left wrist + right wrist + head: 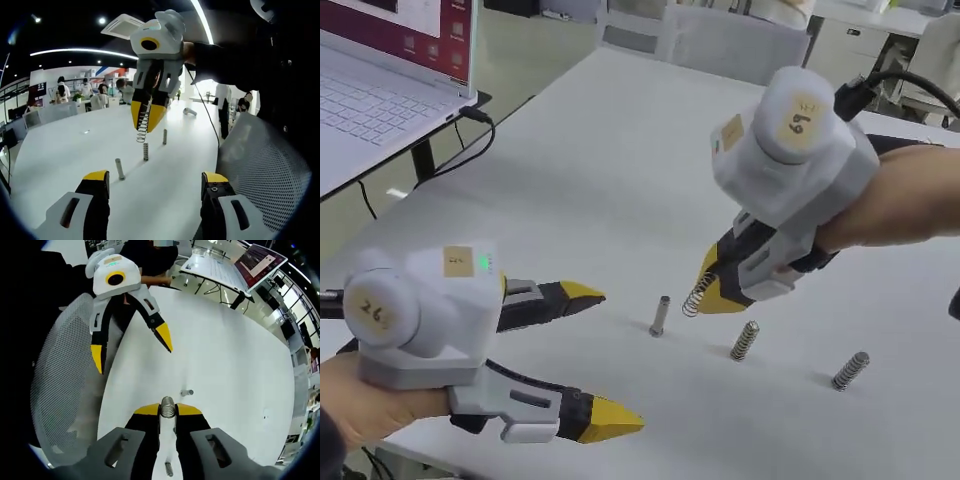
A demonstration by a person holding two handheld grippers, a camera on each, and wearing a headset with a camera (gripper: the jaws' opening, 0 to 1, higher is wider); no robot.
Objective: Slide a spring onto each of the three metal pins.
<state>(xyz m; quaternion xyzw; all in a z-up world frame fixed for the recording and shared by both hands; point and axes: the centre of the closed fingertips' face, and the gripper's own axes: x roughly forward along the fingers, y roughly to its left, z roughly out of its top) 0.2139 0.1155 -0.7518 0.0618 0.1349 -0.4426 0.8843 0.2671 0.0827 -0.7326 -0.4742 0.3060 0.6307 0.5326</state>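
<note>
Three metal pins stand in a row on the white table. The left pin is bare; the middle pin and the right pin each wear a spring. My right gripper is shut on a spring, which hangs a little above and to the right of the bare pin. From the right gripper view, the spring sits between the yellow tips with the bare pin just beyond. My left gripper is open near the table's front edge, and its view shows the bare pin ahead.
An open laptop with a cable stands at the far left of the table. A mesh chair is beside the table, and people sit in the background of the left gripper view.
</note>
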